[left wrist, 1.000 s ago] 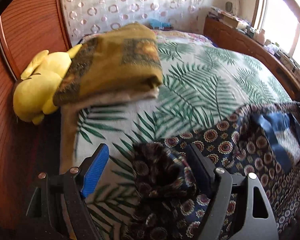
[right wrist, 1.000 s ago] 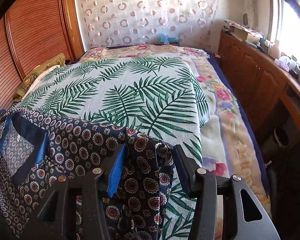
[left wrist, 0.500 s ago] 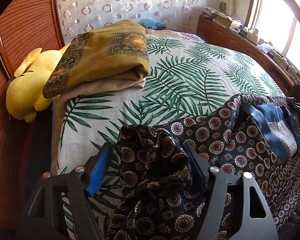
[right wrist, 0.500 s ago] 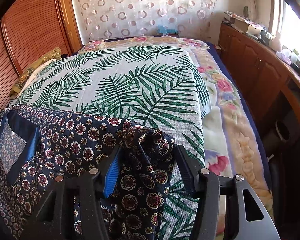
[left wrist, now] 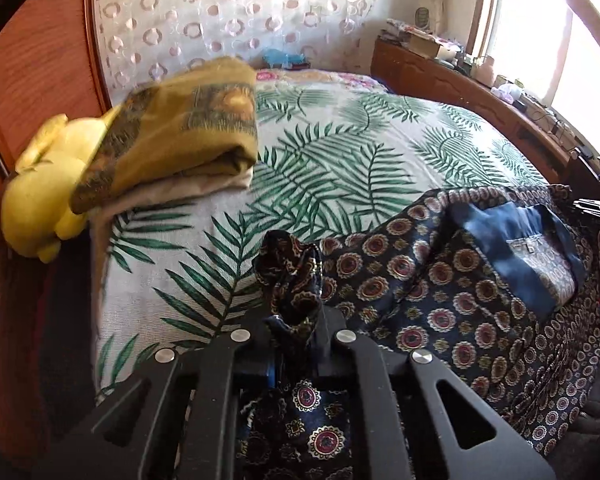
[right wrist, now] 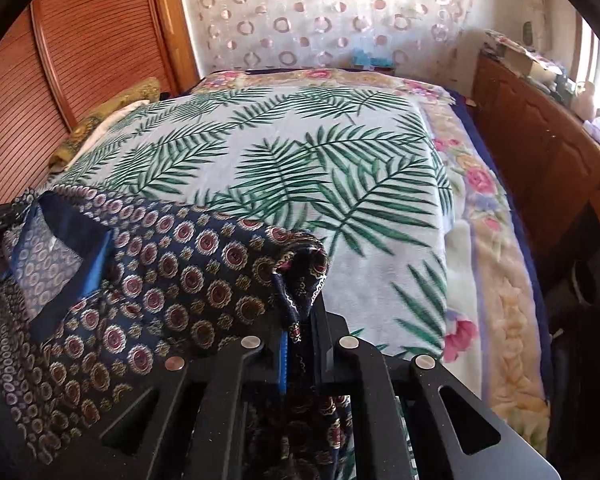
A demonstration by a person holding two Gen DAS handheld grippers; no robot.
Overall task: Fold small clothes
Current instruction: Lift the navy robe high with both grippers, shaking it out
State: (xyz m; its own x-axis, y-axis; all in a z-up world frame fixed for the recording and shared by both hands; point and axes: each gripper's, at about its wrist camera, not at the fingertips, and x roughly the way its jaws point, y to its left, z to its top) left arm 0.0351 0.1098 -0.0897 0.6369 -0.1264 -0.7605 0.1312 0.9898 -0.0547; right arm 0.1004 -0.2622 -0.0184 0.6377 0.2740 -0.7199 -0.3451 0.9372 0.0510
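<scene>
A dark navy garment with round medallion print and a plain blue neckband lies across the near edge of the bed, also in the right wrist view. My left gripper is shut on a bunched corner of this garment at its left end. My right gripper is shut on a bunched corner at its right end. The cloth stretches between the two grippers over the palm-leaf bedspread.
A folded mustard blanket on a beige cloth and a yellow plush toy sit at the bed's left side by the wooden headboard. A wooden cabinet with clutter runs along the right. A floral blanket edges the bed.
Both grippers closed from open onto the garment's bunched corners. The left camera pulled back a little from the folded blanket.
</scene>
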